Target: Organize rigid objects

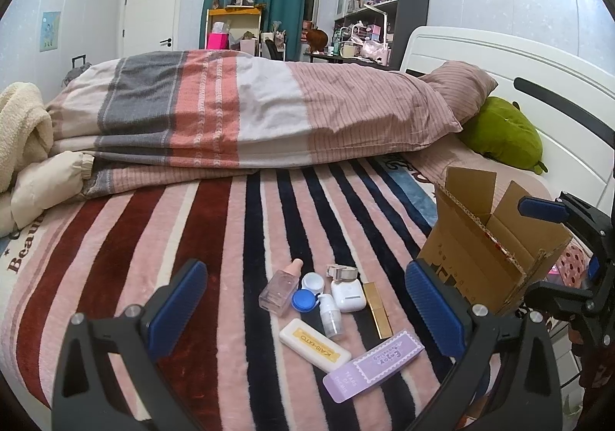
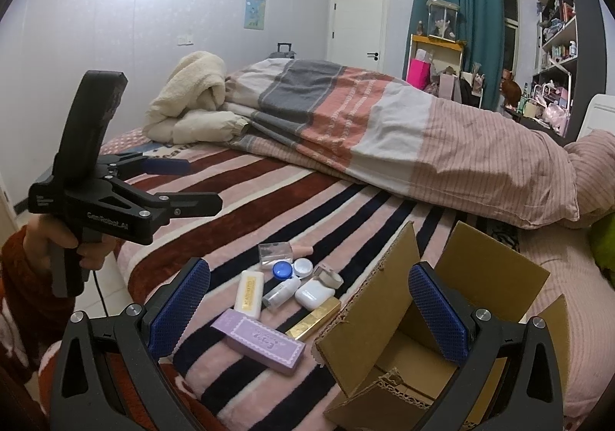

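Small rigid items, among them a purple box [image 1: 372, 365] and white case [image 2: 314, 292], are clustered on the bed [image 1: 215, 239] left of an opened cardboard box [image 2: 388, 319], seemingly for loading. Both left tongs [image 1: 307, 310] and right tongs [image 2: 309, 308] are held released, empty.

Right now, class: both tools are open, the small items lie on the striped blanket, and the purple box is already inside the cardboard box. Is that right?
Not quite. The purple box lies on the striped blanket beside the cardboard box, not inside, as the right wrist view shows. The rest holds.
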Available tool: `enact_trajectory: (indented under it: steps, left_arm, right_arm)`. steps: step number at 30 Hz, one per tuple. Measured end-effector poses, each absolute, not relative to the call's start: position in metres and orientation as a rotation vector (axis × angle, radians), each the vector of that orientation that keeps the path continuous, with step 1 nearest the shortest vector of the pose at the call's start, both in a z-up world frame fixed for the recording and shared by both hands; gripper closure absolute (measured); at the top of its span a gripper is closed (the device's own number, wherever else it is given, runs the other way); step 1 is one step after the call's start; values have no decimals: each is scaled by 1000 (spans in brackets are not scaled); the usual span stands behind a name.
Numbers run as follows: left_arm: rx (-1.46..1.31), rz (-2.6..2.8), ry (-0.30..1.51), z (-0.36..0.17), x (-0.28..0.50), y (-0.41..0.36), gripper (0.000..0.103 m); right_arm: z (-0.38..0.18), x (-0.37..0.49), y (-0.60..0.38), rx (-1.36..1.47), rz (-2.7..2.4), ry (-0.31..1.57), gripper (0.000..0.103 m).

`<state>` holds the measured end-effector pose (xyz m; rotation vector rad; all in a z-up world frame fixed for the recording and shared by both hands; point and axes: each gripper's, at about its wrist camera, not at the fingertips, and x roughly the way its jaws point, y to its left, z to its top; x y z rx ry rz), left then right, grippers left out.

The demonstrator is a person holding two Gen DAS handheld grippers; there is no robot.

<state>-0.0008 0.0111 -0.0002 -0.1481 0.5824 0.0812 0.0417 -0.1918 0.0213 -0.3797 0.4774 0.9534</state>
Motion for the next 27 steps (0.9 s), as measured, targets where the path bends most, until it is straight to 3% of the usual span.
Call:
enact_trajectory:
  steps: [15, 20, 23, 27]
  left_arm:
    - [-140, 78, 562, -7, -3, 27, 0]
    - [-152, 81, 570, -19, -10, 54, 0]
    - [-149, 120, 592, -32, -14, 69, 0]
    - [-162, 133, 603, -49, -21, 88, 0]
  right_arm:
    - [27, 31, -177, -386, 1053, 504, 0]
    - [23, 15, -137, -521, 1135, 495, 1]
    - [3, 5, -105, -613, 1211, 557, 9]
    - [-51, 12, -75, -730, 1226, 739, 33]
